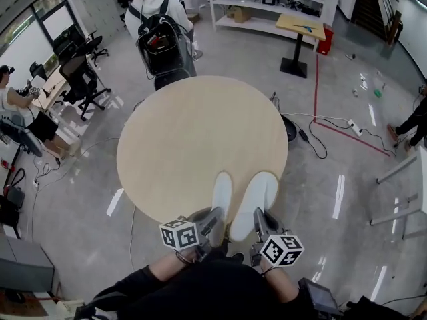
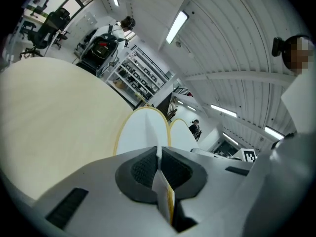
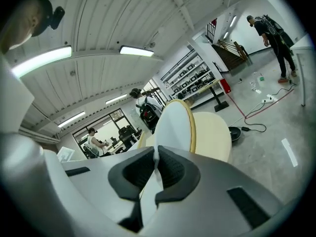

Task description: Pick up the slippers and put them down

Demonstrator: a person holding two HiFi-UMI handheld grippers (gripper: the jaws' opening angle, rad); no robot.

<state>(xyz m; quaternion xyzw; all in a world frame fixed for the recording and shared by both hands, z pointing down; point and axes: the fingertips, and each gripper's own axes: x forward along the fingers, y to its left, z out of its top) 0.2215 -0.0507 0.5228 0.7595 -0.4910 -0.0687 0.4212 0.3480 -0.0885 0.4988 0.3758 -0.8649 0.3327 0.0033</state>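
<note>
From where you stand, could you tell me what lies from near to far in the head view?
The left gripper and right gripper → left slipper, right slipper → round table → person with backpack → white shelves

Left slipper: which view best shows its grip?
Left gripper view: the left claw is shut on an edge of the left slipper. Head view shows most of it from above, grip hidden. Right gripper view: at most a sliver.

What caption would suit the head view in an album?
Left gripper grips the left slipper, right gripper the right slipper, both white, at the near edge of a round table.
</note>
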